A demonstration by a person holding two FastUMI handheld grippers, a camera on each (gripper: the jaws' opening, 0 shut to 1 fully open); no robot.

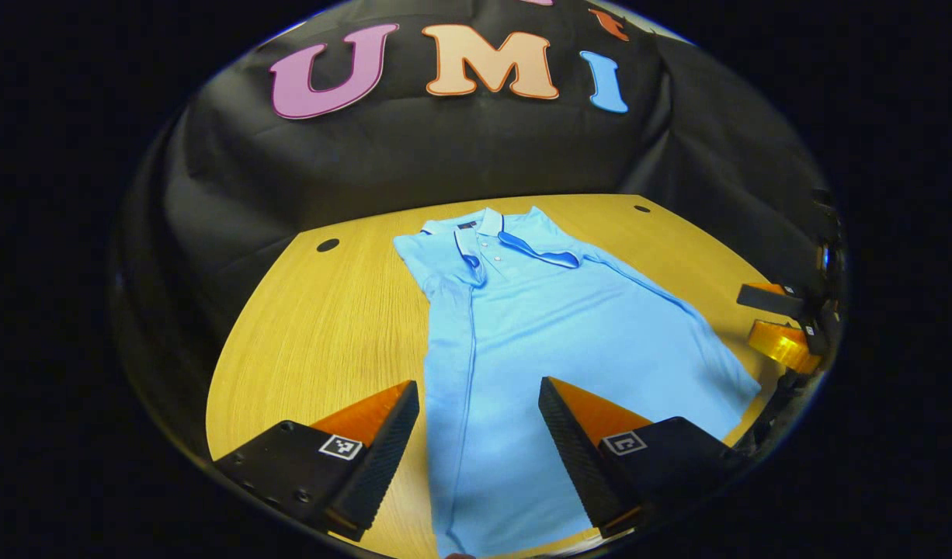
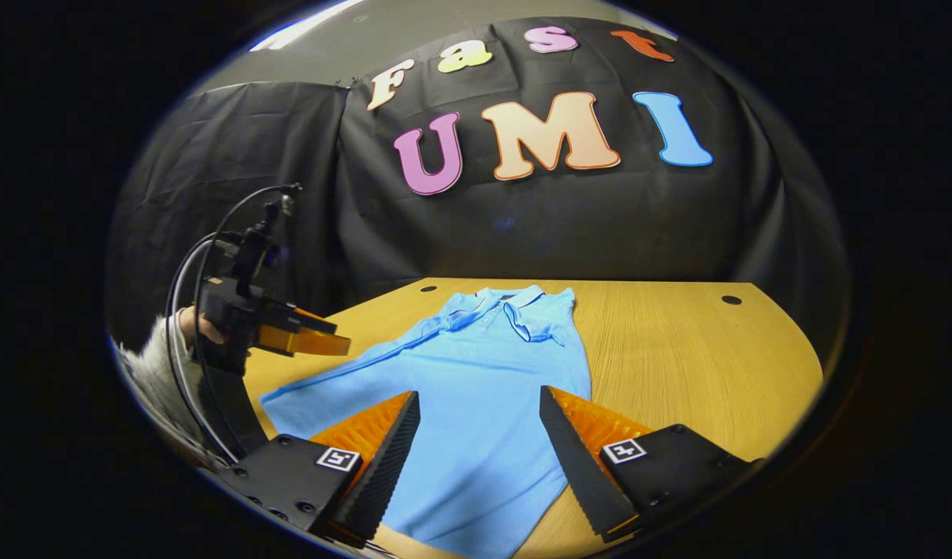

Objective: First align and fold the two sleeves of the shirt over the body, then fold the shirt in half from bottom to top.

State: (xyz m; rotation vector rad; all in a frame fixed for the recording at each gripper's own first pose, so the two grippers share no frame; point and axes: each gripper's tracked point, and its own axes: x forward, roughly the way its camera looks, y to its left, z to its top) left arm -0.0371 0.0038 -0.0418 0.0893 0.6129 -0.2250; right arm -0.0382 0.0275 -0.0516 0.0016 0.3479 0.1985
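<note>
Ahead of both wide-open grippers, left gripper [image 1: 478,404] and right gripper [image 2: 480,411] (neither holding anything), the blue polo shirt [image 1: 554,326] lies flat, collar [image 1: 515,241] farthest, sleeves already folded in.

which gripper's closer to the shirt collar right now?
Hard to call; both hang back over the hem end of the shirt, far from the collar. The left gripper is over the left side, the right gripper over the right, jaws open.
</note>
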